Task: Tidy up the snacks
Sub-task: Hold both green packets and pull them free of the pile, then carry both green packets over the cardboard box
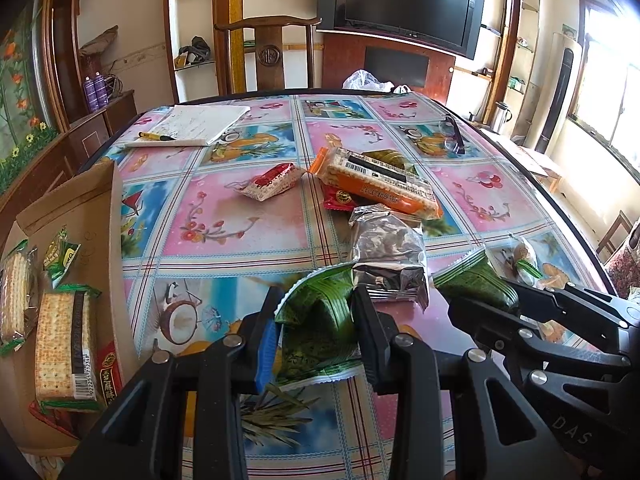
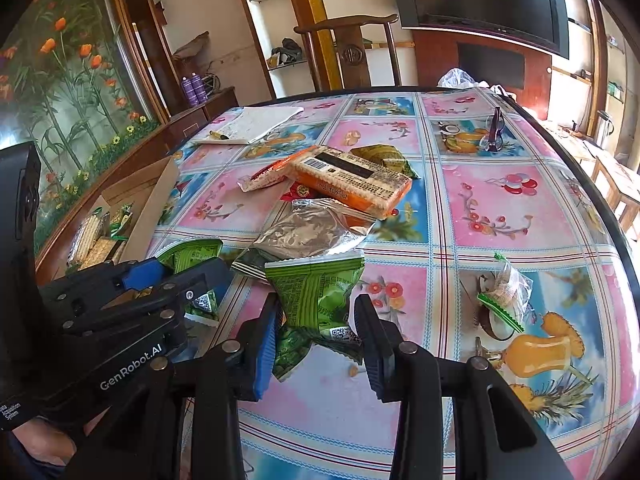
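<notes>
Each of the 2 grippers, left gripper (image 1: 316, 336) and right gripper (image 2: 316, 340), is gripping a green packet (image 1: 316, 320) in its jaws above the table (image 1: 240, 216), with the box (image 1: 80, 216) lying nearer the left.

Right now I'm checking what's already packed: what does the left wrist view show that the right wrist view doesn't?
Left only: a red packet in the box, under the crackers.
Right only: a clear wrapper in full, and a QR code on the right gripper's green pack.
Both: the orange pack, silver bag, and the left gripper shut on a second green pack.
</notes>
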A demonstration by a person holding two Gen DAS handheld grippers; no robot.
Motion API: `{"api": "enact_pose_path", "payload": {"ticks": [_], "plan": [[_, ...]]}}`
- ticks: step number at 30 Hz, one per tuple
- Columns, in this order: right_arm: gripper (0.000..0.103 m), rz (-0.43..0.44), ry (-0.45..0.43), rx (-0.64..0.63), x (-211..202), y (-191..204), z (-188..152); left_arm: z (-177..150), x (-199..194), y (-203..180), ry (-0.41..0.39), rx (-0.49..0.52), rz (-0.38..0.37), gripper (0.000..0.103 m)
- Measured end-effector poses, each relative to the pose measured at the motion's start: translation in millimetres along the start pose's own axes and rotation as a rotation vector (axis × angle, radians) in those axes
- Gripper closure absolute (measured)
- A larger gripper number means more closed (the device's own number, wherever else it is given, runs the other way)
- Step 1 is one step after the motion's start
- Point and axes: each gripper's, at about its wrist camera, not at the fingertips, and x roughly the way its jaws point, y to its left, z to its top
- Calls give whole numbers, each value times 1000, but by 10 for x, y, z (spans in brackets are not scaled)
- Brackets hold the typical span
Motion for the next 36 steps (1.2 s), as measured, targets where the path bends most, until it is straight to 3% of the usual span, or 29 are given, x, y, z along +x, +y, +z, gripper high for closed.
{"api": "enact_pose_path", "payload": {"ticks": [11,20,36], "plan": [[63,7,-12,-3,-22,16,9,29,-70,44,-20,-24,-19,69],[63,29,-49,-36,-36,142,22,167,-252,418,-92,-97,25,69],[62,200,-80,-175,114,1135,43,162,-408,1294,-129,-263,130,69]]}}
